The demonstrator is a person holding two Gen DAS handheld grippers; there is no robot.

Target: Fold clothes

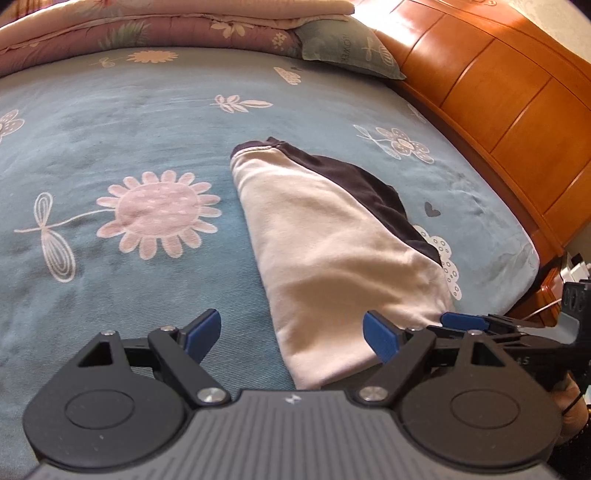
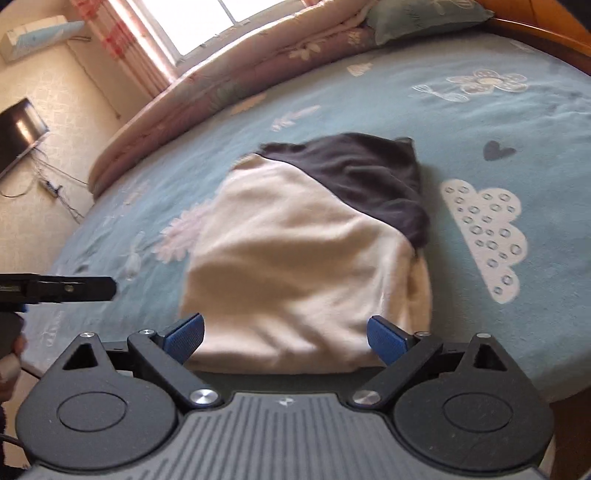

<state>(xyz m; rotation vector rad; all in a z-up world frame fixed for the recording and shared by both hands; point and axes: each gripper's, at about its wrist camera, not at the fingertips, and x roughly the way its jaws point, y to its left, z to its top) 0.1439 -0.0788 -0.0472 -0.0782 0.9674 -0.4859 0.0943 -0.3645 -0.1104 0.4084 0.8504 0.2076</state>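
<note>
A folded garment, cream with a dark sleeve part [image 1: 332,251], lies on the blue flowered bed sheet [image 1: 129,122]. It also shows in the right wrist view [image 2: 295,258], with the dark part [image 2: 362,177] at its far side. My left gripper [image 1: 291,338] is open and empty, just short of the garment's near edge. My right gripper [image 2: 286,338] is open and empty, its jaws standing either side of the garment's near edge. The right gripper also shows at the right edge of the left wrist view [image 1: 465,321]. The left one shows at the left edge of the right wrist view [image 2: 66,288].
A rolled quilt [image 1: 147,33] and a pillow [image 1: 351,48] lie at the far side of the bed. A wooden headboard [image 1: 498,92] runs along the right. In the right wrist view a TV [image 2: 18,129], cables and a window [image 2: 229,22] are to the left beyond the bed.
</note>
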